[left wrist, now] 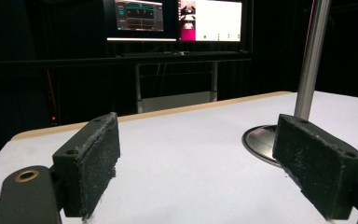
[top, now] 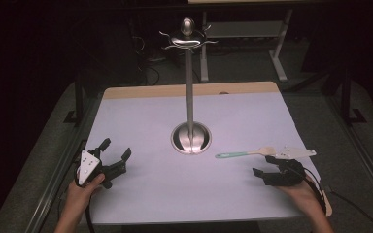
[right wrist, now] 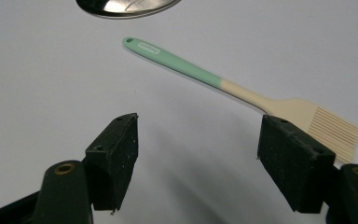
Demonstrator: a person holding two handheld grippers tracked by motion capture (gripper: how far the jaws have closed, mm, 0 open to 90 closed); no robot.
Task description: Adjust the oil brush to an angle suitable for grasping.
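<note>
- Looking at the near edge first: the right gripper (top: 267, 166) hangs just short of the mint-green and cream silicone basting brush (top: 245, 154), jaws spread wide with nothing between them. In the right gripper view the brush (right wrist: 223, 84) lies flat on the white table cover (right wrist: 37, 70), bristle end beside the far-side jaw, green handle angling off toward the stand. It's not between the jaws yet, so closing now would probably just clip the bristles or nudge the brush away.
- That handle is thin and lies flat, so I'd guess the pads could scrape the cover and skid over it, or pinch only the floppy bristles and let it droop.
- Over on the other side, the left gripper (top: 112, 156) is released too, empty jaws pointing across the table and well apart from the brush, so no help if it slides.
- Farther out, the tall polished steel utensil stand with the round base (top: 190, 138) sits mid-table. A pushed brush could run into that base.
- Up top, the hook ring (top: 188, 40) is small and high. Swinging a brush up there risks knocking the pole.
</note>
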